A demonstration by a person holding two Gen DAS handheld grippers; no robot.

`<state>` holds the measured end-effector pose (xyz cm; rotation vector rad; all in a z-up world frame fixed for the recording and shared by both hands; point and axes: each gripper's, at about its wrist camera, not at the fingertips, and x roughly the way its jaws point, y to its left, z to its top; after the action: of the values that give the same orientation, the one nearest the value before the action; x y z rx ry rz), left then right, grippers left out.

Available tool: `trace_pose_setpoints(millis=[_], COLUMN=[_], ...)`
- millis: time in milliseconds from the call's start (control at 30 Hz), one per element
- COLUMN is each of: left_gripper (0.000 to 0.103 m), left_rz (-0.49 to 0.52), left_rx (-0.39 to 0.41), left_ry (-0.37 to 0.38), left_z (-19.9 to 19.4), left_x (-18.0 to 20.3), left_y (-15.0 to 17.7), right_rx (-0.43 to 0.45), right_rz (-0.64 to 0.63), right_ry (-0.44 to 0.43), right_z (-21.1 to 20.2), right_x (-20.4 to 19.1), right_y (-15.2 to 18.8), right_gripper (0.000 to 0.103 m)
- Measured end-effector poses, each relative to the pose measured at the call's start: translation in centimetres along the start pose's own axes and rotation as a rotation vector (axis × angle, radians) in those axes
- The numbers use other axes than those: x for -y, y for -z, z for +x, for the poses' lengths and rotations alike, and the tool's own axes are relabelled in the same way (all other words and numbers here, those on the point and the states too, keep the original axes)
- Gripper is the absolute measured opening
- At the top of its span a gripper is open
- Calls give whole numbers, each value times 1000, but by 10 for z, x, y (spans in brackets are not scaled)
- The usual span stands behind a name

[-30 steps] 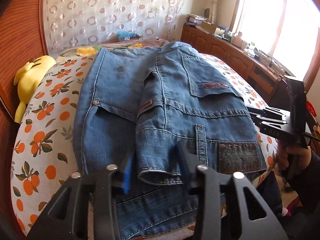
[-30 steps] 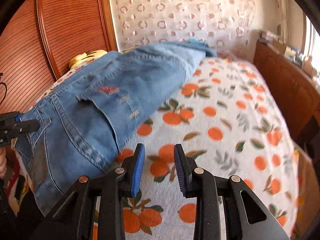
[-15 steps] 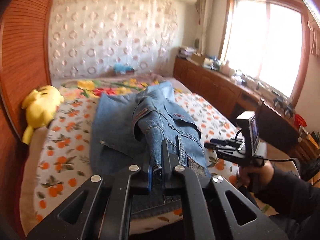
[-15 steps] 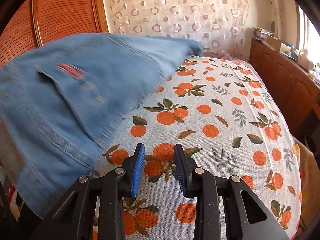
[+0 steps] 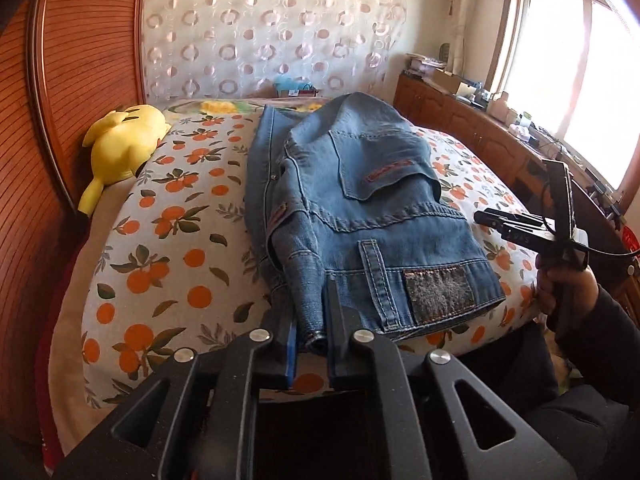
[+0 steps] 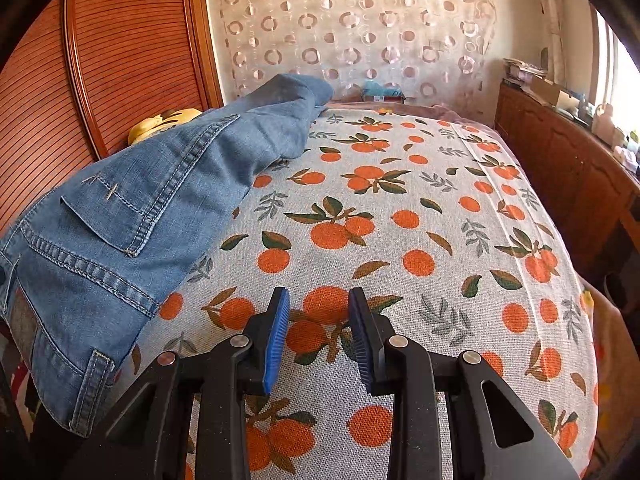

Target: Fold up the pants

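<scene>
Left gripper [image 5: 311,336] was clenched on the waistband edge of the jeans [image 5: 360,208], its jaws having just eased slightly apart while the denim stayed pinched between the pads. Right gripper [image 6: 318,336] was released, jaws apart with nothing between them, hovering above bare bedspread [image 6: 420,240] just beside the garment; in the left wrist view it appeared at the right, held in the person's hand [image 5: 568,286].

Jeans lay lengthwise on the orange-print bedspread, already doubled leg over leg, waistband at the near bed edge and legs running toward the far wall. A yellow plush toy [image 5: 120,148] rested against the wooden headboard [image 5: 80,80], well apart from the denim.

Step in hand, as judged: straightening the half-folded garment by its waistband before the crosswise fold. The next move probably called for the right gripper to take the waistband's other corner, so that both could carry the waist toward the hems without skewing the layers.
</scene>
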<state>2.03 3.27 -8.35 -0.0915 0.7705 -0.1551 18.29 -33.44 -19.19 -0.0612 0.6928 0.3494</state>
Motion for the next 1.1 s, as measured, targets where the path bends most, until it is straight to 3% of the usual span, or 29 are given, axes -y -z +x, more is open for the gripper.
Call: trace_pose_setpoints(millis=[233,433,733,933,1100], left_gripper=[26,51,52,52,52], left_rz=[13,13,49,86,114], left_rx=[19,68,91,92,82], left_ry=[-4,-31,-29,-35,-29], left_z=[-10,-19,-8,21,53], left_x=[-5,-12,-15,-20,-25], left_y=[-3,-12,-36,-70,-102], right_rx=[0,-1,-16,49,72], right_rz=[-7,-11,-38,-64,-132], right_ry=[2,1,-16,-73,-99], right_z=[1,1,-5,-18,-3], right_x=[0,0,1,-3,-17], right_y=[0,0,-9,-58,-103], right_gripper=[31,31,31,36,42])
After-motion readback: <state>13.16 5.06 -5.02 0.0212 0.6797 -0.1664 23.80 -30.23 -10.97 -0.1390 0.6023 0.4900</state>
